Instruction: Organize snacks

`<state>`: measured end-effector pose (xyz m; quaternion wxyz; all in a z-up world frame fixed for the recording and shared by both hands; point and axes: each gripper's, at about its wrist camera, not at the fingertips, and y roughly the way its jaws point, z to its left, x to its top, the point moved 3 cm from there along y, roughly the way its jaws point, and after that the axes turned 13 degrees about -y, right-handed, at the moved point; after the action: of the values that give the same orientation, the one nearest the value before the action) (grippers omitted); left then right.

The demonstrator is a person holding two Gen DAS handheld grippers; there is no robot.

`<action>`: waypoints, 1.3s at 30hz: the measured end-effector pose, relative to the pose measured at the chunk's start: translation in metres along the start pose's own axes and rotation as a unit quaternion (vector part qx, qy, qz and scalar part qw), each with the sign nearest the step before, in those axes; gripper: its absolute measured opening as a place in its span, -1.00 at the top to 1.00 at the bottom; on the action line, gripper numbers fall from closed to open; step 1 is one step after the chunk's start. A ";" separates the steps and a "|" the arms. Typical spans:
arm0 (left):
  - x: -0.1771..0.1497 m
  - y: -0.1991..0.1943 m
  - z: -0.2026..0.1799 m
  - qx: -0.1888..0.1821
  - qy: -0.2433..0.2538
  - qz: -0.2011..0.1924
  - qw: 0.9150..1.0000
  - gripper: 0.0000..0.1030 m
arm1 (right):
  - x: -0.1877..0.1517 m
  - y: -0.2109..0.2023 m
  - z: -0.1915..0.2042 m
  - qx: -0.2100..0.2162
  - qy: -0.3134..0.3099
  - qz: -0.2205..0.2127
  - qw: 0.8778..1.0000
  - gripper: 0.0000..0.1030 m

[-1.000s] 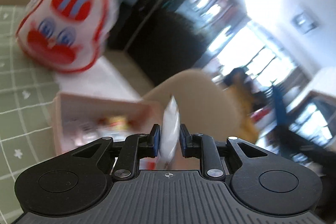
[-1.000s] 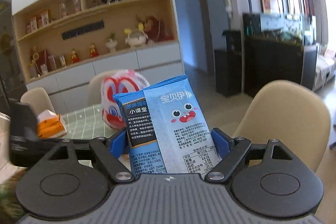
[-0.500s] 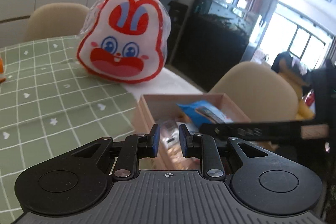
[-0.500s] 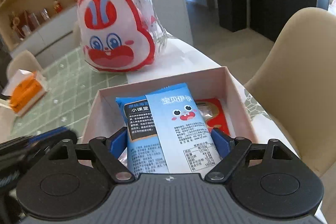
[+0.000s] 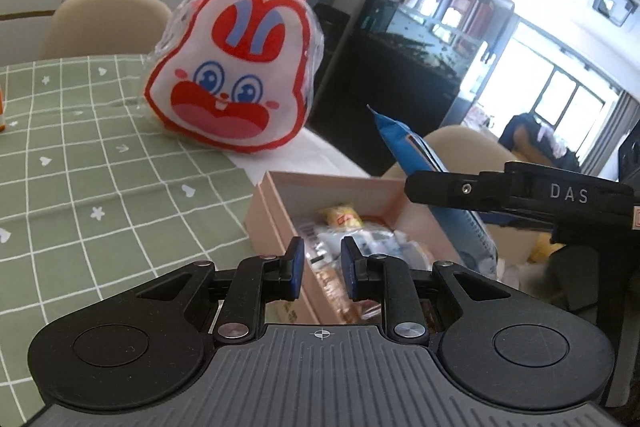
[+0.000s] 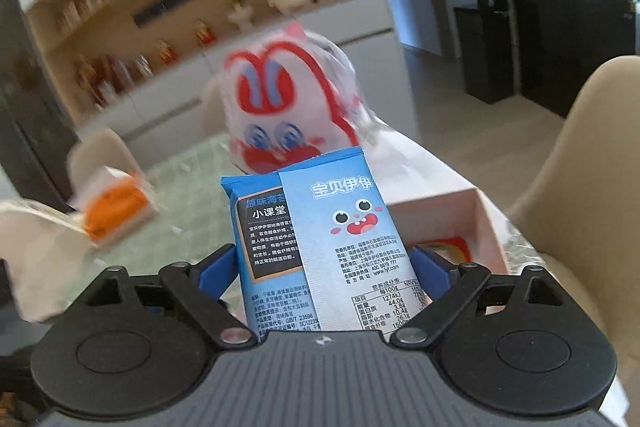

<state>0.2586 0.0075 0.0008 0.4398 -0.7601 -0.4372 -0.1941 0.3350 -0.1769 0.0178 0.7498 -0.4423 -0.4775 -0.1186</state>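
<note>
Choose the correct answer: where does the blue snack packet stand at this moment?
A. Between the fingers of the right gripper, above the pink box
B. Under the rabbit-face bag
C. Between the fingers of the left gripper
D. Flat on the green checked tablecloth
A: the blue snack packet stands upright between the fingers of the right gripper, whose jaws are opening, over the pink box; the left gripper holds nothing.

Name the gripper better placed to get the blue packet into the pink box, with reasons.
Right. The right gripper has the blue snack packet between its opening jaws, over the pink box. The left gripper is empty.
</note>
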 end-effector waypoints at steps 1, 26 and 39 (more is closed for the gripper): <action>0.000 -0.002 -0.002 -0.002 0.001 -0.003 1.000 0.54 | 0.000 0.001 -0.001 -0.006 0.006 0.003 1.000 -0.82; -0.025 0.018 -0.033 -0.027 0.022 0.032 0.999 0.54 | -0.006 -0.018 -0.024 -0.044 0.054 0.007 0.998 -0.82; -0.144 -0.122 -0.023 0.042 0.131 -0.031 0.990 0.54 | -0.150 -0.124 0.068 -0.104 -0.010 -0.055 0.993 -0.82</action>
<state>0.0804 -0.0543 -0.0238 0.5186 -0.6949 -0.4071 -0.2871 0.1413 -0.2328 -0.0267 0.6870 -0.4920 -0.4942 -0.2044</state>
